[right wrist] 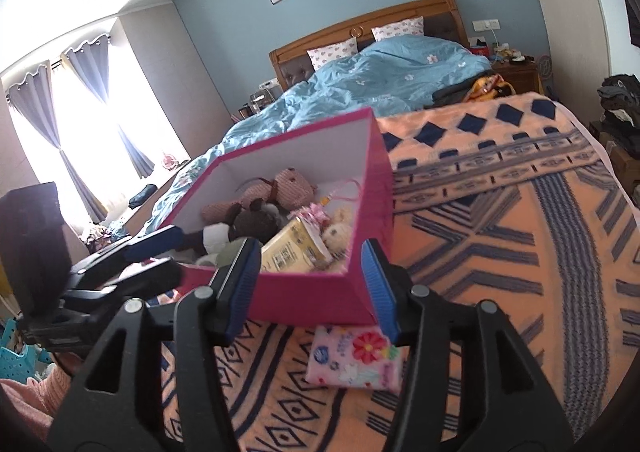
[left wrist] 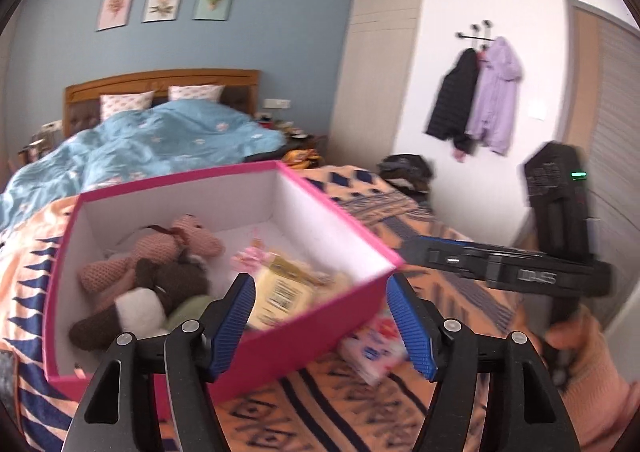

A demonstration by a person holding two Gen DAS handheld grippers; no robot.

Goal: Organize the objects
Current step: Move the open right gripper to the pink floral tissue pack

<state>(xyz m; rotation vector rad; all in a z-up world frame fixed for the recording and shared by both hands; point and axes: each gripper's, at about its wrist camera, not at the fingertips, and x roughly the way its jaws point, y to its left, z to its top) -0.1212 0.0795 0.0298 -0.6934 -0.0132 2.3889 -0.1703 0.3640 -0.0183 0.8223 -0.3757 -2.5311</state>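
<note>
A pink box [left wrist: 280,348] with white inside walls sits on the orange patterned blanket [right wrist: 500,232]. In it lie a pink knitted plush [left wrist: 160,248], a brown plush [left wrist: 168,284] and a yellow packet [left wrist: 280,292]. My left gripper [left wrist: 320,292] is open, its blue pads standing apart on either side of the box's near corner without touching it. My right gripper [right wrist: 311,256] is open too, straddling the near wall of the pink box [right wrist: 320,300]. A pink floral packet [right wrist: 356,360] lies on the blanket just in front of the box, below my right gripper.
A blue duvet [right wrist: 400,71] covers the far half of the bed, with a wooden nightstand [right wrist: 516,71] beside it. Coats [left wrist: 480,91] hang on the white wall to the right. A pink sleeve [left wrist: 600,392] holds the other gripper's handle. Curtained windows [right wrist: 80,111] stand at the left.
</note>
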